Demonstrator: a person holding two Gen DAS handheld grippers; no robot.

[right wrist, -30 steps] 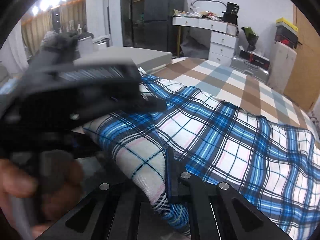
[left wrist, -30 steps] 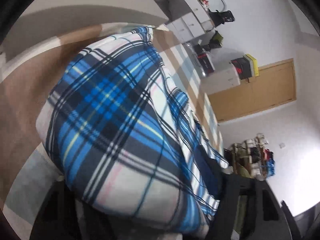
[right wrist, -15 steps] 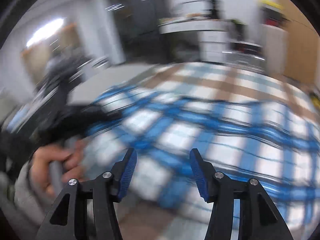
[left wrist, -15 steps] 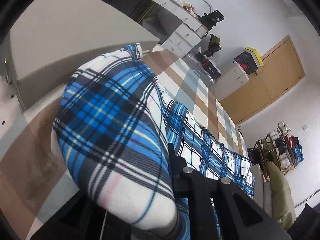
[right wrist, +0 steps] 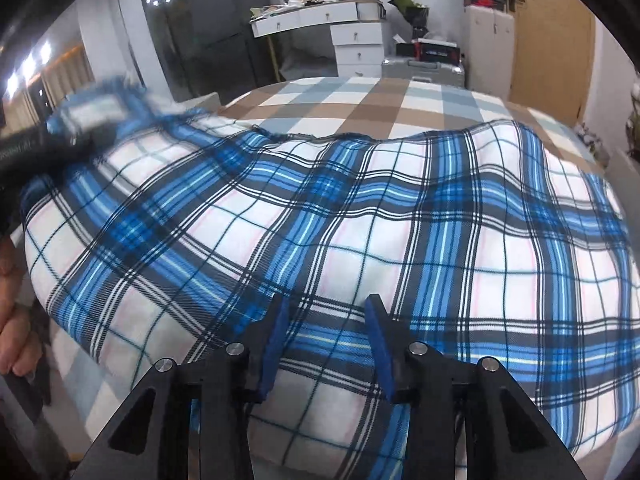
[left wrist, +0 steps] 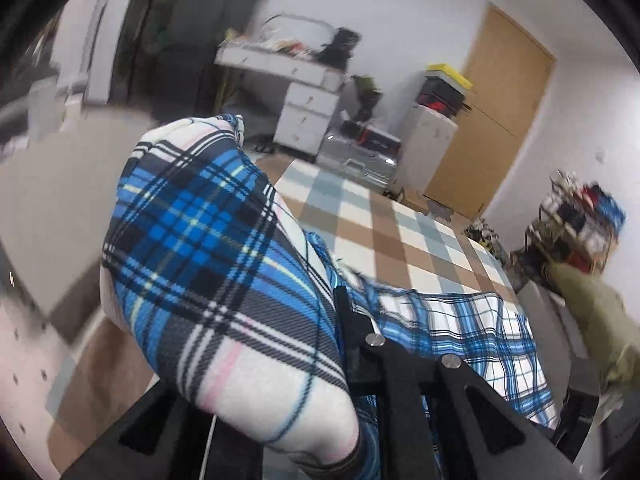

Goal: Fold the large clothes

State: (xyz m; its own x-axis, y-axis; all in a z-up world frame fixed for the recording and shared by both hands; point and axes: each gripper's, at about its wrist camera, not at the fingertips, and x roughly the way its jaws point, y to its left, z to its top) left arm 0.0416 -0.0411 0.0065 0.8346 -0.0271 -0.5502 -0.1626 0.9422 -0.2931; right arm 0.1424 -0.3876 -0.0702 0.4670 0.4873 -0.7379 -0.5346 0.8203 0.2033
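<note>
Left finger: the plaid cloth (left wrist: 224, 280) bulges over your left gripper (left wrist: 340, 340) and hides its left finger.
Other hand: in the right wrist view, your left hand (right wrist: 12, 320) is cut off by the edge.
Shelf: the shelf (left wrist: 576, 224) by the wall is all blurry.
Desk: the things on the white desk (right wrist: 320, 20) are too small to tell.

Matt woven plaid cloth (right wrist: 360, 220) (soft-looking)

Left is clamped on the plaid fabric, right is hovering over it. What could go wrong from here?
1. The left gripper pinches a thick bunched wad of the plaid fabric; layers may slip out or drag unevenly as it lifts.
2. The right gripper, whose jaws have just been closing, has nothing between the pads; shutting mid-panel would likely crease the fabric instead of catching an edge.
</note>
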